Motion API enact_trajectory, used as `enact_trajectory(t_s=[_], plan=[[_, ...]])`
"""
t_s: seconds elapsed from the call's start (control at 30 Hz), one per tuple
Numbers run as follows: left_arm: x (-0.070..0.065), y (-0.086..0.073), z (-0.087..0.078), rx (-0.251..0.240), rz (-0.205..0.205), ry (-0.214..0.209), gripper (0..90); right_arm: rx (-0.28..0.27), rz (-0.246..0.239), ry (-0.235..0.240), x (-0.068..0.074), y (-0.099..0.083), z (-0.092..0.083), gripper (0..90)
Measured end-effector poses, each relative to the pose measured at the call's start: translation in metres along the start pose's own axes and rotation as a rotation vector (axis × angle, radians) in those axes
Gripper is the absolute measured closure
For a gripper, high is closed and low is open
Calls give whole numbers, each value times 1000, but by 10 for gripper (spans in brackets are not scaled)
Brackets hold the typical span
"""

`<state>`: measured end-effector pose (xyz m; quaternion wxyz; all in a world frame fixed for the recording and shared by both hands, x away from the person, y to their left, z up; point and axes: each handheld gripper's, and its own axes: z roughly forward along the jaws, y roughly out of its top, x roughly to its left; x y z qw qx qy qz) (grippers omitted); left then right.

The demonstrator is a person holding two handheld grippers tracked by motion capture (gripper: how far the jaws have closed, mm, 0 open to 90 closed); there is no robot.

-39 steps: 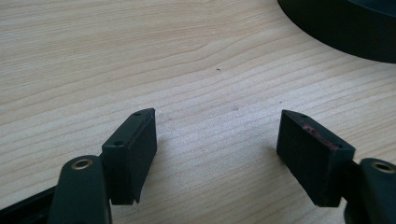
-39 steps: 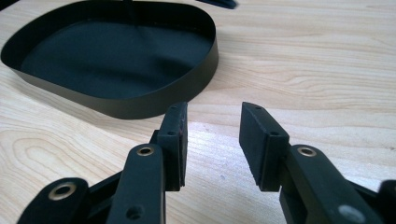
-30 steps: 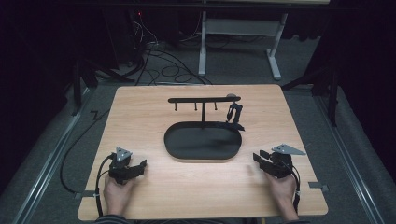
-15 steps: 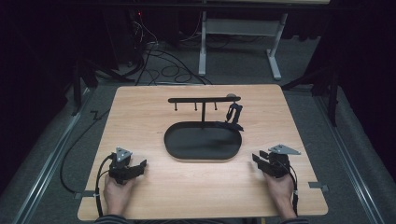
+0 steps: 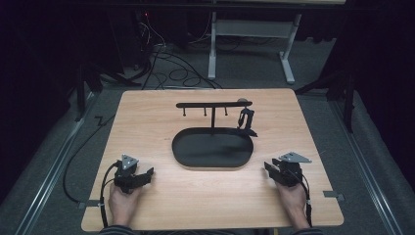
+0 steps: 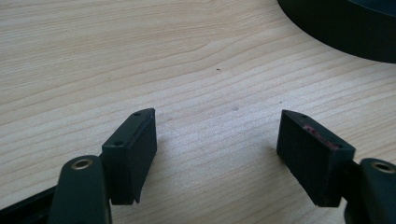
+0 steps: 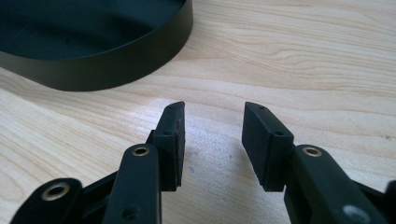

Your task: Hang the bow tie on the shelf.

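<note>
A black oval tray [image 5: 212, 149] lies at the middle of the wooden table [image 5: 147, 112], with a black T-shaped rack [image 5: 214, 104] rising from its far rim. A small dark object [image 5: 245, 120] hangs under the rack's right end. My left gripper [image 5: 145, 174] rests low on the table at the front left, open and empty, and its view has the tray's wall [image 6: 336, 28] at upper right. My right gripper [image 5: 268, 169] sits at the front right, open with a narrower gap and empty, the tray [image 7: 93, 42] just beyond its jaws.
Behind the table, cables [image 5: 166, 63] trail over the grey floor and a white desk frame [image 5: 249, 39] stands. Metal rails [image 5: 49, 176] run along both sides of the table. Bare wood lies between the two grippers.
The right gripper has edged slightly nearer the front edge. The left gripper and the tray are as before.
</note>
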<state>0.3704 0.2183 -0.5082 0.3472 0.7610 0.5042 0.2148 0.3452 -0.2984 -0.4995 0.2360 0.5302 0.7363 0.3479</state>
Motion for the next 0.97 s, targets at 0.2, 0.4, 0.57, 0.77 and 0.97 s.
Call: enact_trajectory(t_s=[0.2, 0.4, 0.57, 0.77, 0.97], plan=[[0, 0, 0, 0, -1, 0, 292, 34, -22, -6, 1, 1, 3, 557], [0, 0, 0, -2, -2, -3, 289, 41, -46, -3, 4, 1, 4, 488], [1, 0, 0, -5, -4, -8, 289, 47, -34, -13, 4, 1, 4, 440], [1, 0, 0, -5, -4, -10, 288, 50, -35, -9, 4, 1, 4, 431], [1, 0, 0, -5, -4, -9, 289, 49, -36, -9, 4, 1, 5, 426]])
